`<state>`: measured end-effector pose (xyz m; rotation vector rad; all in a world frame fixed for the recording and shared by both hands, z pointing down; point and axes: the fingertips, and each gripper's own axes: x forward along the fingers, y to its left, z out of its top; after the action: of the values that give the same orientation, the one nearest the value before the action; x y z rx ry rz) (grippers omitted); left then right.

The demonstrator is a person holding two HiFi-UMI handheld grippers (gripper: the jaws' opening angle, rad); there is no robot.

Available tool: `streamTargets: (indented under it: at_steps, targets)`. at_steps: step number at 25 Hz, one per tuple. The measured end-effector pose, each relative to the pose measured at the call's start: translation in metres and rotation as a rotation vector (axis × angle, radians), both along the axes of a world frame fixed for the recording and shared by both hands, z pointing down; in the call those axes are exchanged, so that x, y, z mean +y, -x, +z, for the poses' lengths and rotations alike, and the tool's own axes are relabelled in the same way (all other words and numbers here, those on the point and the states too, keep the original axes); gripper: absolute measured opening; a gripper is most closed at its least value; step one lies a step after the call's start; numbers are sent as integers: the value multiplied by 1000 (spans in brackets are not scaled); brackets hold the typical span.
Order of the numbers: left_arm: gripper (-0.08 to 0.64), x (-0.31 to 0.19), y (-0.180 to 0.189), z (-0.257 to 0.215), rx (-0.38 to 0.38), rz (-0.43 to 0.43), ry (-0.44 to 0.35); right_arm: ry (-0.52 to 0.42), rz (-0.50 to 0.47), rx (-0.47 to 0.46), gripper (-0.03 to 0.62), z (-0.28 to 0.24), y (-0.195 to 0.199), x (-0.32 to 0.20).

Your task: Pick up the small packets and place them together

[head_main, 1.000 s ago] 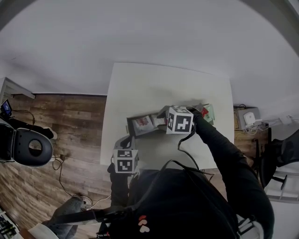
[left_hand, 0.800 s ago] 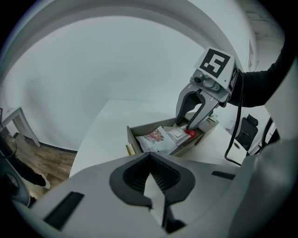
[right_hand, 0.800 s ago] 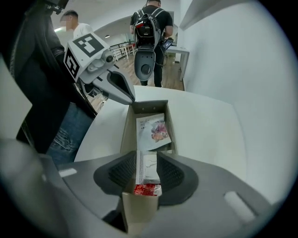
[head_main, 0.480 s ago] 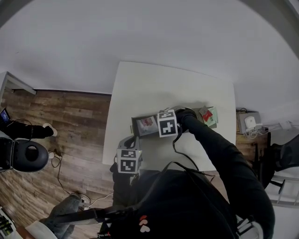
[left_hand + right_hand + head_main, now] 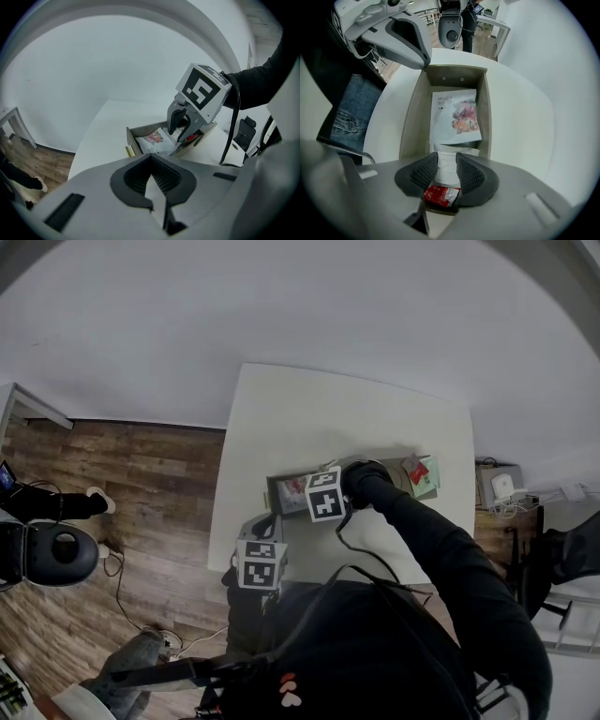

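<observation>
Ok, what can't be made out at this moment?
- Right gripper view: the right tool's jaws have just been closing. They stand apart with the red packet between them and cover part of it, so contact is unclear.
- Head view: the right tool hides most of the box.
- Head view: the coloured items at the box's right end are too small to identify.
- Printed packet: the text is too small to read.

So you had one picture packet, one plain white packet and one red packet, three total, in one box on one table.
</observation>
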<state>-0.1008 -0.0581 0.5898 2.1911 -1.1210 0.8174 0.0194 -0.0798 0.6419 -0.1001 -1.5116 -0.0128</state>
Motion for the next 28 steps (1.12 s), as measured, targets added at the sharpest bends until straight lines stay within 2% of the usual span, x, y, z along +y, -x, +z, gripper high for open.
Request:
streamTargets:
  at_steps: [12,16,20,28]
  targets:
    - [0,0,0,0,-7,11,-5,-5,21,-27,21,-15,-4,-5]
    - [0,1,1,0,-8,10,-10,3,60,-80,21,-26,-2,-3]
    - [0,1,1,-1,-9,7,-10,14,127,-179,21,-45,9,-3]
    - [1,-1,-1,-1,-15,6,-7,-59,156,-295,21,-83,12,-8]
